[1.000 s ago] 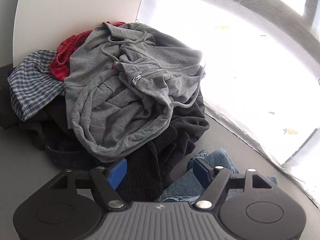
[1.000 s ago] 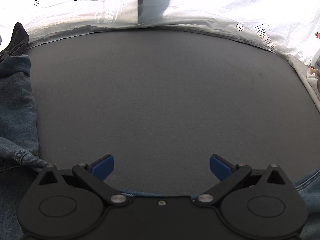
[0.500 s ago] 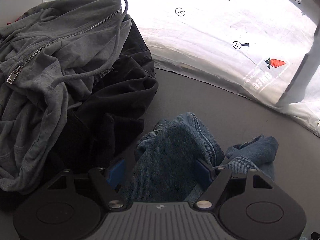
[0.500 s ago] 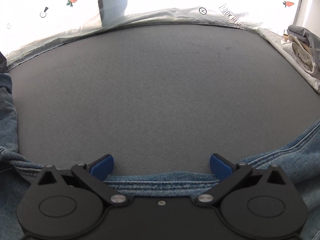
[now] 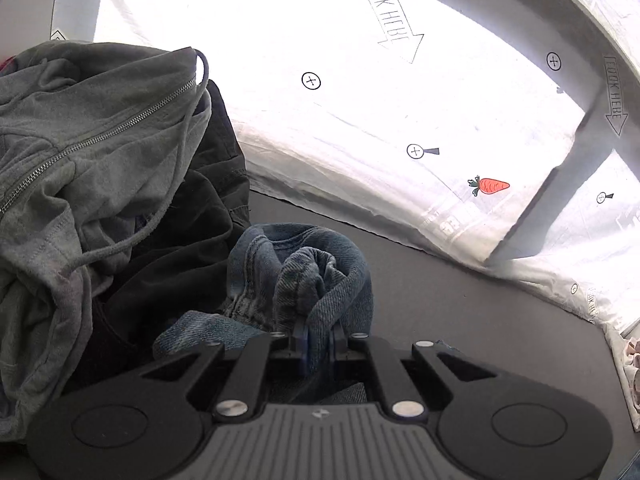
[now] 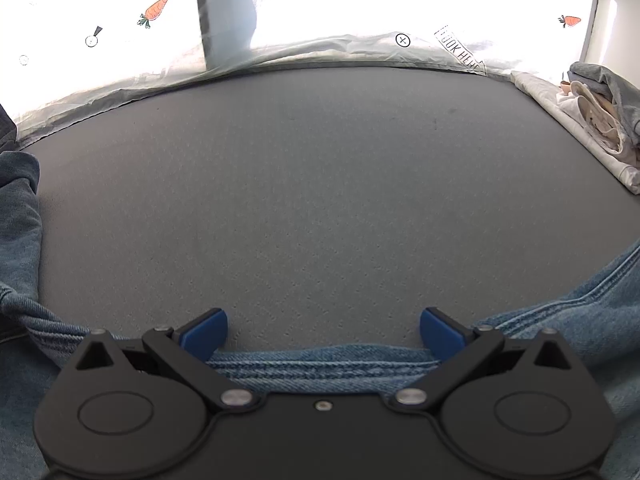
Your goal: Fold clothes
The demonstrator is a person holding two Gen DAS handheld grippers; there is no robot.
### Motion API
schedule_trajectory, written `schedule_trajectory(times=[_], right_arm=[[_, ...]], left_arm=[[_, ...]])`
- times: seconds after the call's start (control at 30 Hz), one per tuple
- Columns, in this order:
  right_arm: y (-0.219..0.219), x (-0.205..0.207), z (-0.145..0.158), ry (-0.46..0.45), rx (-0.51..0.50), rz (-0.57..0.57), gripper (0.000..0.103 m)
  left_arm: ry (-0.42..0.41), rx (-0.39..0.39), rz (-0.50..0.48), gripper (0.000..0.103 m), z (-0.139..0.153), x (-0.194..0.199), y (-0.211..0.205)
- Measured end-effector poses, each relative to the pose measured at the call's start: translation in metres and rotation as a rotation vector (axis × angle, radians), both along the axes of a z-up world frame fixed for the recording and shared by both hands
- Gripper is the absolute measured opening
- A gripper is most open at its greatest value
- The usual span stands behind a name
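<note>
Pinching hard on denim, the left hand-held gripper point(image 5: 318, 342) has its two blue pads drawn narrow around a bunched fold of the blue jeans point(image 5: 316, 272), and the cloth humps up in a rumpled loop just ahead of the jaws. To the left of that bunch sits the laundry pile: a grey zip hoodie point(image 5: 80, 152) slumped on top, its drawstring trailing down, with a black garment point(image 5: 188, 240) underneath it and touching the denim. Over on the other side, the right hand-held gripper point(image 6: 323, 330) stands wide, its blue fingertips point(image 6: 204, 330) far apart and nothing between them but bare surface. A stitched edge of the jeans point(image 6: 320, 368) runs across just below those fingertips, against the gripper's body, and more denim spreads out at both the left and right edges of that view. The dark grey bench point(image 6: 320, 184) stretches ahead, uncovered through the middle. Along its far edge hangs a white sheet point(image 5: 360, 100) printed with carrots, crosshair circles and "LOOK HERE" arrows, brightly lit from behind. At the far right corner of the bench rests a small stack of folded pale clothes point(image 6: 596, 120).
</note>
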State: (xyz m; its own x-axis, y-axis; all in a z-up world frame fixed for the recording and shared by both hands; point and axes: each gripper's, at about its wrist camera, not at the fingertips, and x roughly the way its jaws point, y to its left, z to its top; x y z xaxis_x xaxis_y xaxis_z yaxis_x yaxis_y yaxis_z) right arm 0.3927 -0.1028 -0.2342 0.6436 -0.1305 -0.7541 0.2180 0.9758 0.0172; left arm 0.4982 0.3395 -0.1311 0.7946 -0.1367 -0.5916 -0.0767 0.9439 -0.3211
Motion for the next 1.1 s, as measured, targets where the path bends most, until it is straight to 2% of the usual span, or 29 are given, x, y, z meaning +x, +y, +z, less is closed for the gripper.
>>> schedule_trajectory(times=[0.1, 0.2, 0.3, 0.37, 0.4, 0.5, 0.53, 0.57, 0.63, 0.67, 0.7, 0.77, 0.83, 0.97, 1.0, 1.03, 1.1], right_arm=[[-0.001, 0.0, 0.0, 0.0, 0.0, 0.002, 0.103], [-0.002, 0.001, 0.001, 0.006, 0.003, 0.006, 0.103], [-0.003, 0.003, 0.003, 0.025, 0.012, 0.011, 0.103], [-0.005, 0.004, 0.004, 0.037, 0.017, 0.015, 0.103], [-0.005, 0.005, 0.005, 0.043, 0.02, 0.017, 0.103], [-0.007, 0.007, 0.007, 0.061, 0.029, 0.023, 0.103], [-0.008, 0.007, 0.007, 0.068, 0.032, 0.025, 0.103], [-0.008, 0.008, 0.008, 0.074, 0.035, 0.027, 0.103], [-0.009, 0.009, 0.009, 0.086, 0.041, 0.03, 0.103], [-0.011, 0.009, 0.011, 0.087, 0.055, 0.025, 0.102], [-0.017, 0.006, 0.017, 0.065, 0.118, -0.017, 0.098], [-0.029, -0.001, 0.031, 0.001, 0.235, -0.073, 0.098], [-0.035, -0.002, 0.043, -0.051, 0.28, -0.081, 0.098], [-0.031, 0.015, 0.058, -0.088, 0.352, -0.028, 0.094], [-0.029, 0.02, 0.059, -0.087, 0.379, -0.014, 0.087], [-0.027, 0.027, 0.058, -0.078, 0.407, 0.005, 0.072], [-0.021, 0.041, 0.057, -0.058, 0.458, 0.045, 0.053]], left_arm=[[-0.148, -0.07, 0.009, 0.009, 0.047, 0.002, -0.003], [-0.266, -0.116, -0.057, 0.009, 0.091, 0.004, -0.021], [-0.305, -0.139, -0.151, 0.009, 0.105, 0.003, -0.052], [-0.262, -0.162, -0.221, 0.009, 0.09, 0.002, -0.08], [-0.205, -0.187, -0.241, 0.01, 0.076, 0.002, -0.091], [0.072, -0.352, -0.248, 0.011, 0.013, 0.004, -0.114], [0.139, -0.384, -0.259, 0.012, -0.007, -0.001, -0.121], [0.19, -0.383, -0.27, 0.017, -0.024, -0.008, -0.129], [0.255, -0.346, -0.283, 0.02, -0.045, -0.025, -0.139], [0.264, -0.345, -0.299, 0.022, -0.049, -0.033, -0.139], [0.266, -0.356, -0.31, 0.024, -0.05, -0.039, -0.137], [0.231, -0.364, -0.299, 0.043, -0.043, -0.054, -0.126], [0.197, -0.347, -0.266, 0.057, -0.035, -0.067, -0.114], [0.153, -0.235, -0.135, 0.062, -0.02, -0.077, -0.086], [0.144, -0.214, -0.111, 0.062, -0.019, -0.078, -0.08], [0.148, -0.19, -0.077, 0.066, -0.02, -0.077, -0.072], [0.173, -0.13, -0.007, 0.069, -0.024, -0.074, -0.06]])
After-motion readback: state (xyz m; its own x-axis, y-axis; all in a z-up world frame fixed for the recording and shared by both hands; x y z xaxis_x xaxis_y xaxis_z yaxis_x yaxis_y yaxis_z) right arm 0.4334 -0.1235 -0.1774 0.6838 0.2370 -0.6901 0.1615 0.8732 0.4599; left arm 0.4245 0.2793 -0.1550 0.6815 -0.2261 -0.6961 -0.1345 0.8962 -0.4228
